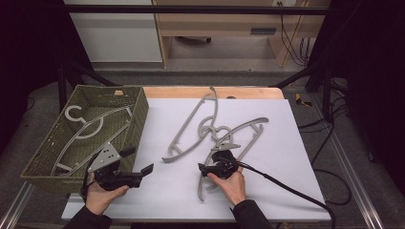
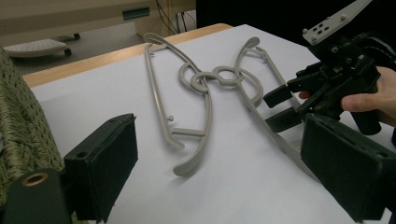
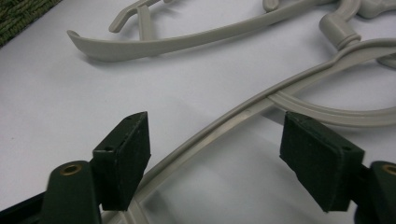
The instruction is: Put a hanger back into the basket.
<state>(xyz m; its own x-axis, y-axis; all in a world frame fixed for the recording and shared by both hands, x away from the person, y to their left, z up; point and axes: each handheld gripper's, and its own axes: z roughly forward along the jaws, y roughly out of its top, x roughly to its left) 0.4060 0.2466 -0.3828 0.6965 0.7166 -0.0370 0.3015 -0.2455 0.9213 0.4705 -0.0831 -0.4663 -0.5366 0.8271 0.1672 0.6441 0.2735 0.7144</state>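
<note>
The right gripper (image 1: 206, 168) is held with its jaws apart astride the arm of a grey hanger (image 3: 243, 114) lying on the white table (image 1: 286, 181), pads not touching it. The left gripper (image 1: 141, 164) is spread wide with nothing between, just beside the woven basket (image 1: 138, 114).

no readable text, labels, brands, numbers, signs anywhere

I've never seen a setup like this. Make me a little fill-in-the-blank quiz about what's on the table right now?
1. The right gripper has its jaws on either side of a grey ____.
2. One hanger already lies inside the green woven ____.
3. The number of hangers lying on the white sheet is ____.
4. The left gripper hovers with its jaws ____.

Missing words: hanger; basket; two; open
</note>
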